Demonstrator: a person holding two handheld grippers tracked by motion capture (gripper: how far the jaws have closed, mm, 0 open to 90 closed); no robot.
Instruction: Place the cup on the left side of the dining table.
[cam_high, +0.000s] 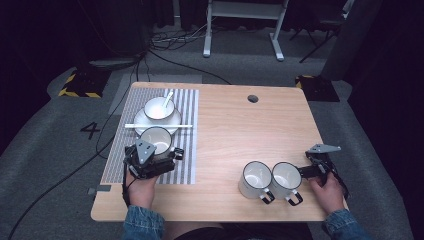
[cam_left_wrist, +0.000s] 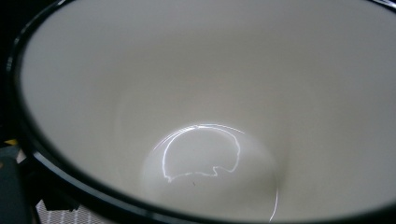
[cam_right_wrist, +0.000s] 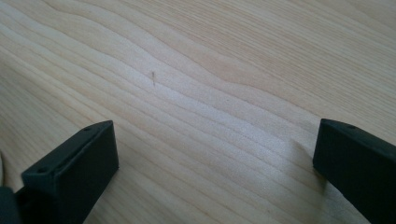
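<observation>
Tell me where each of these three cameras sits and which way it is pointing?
High view: above the person's side, looking forward and down on the light wooden table; both forearms, left gripper and right gripper show.
Left gripper view: on the left gripper, looking into a white enamel mug with a black rim.
Right gripper view: on the right gripper, looking down at bare wood between its two open black jaws.
Shared: the high and left gripper views both show that mug.
</observation>
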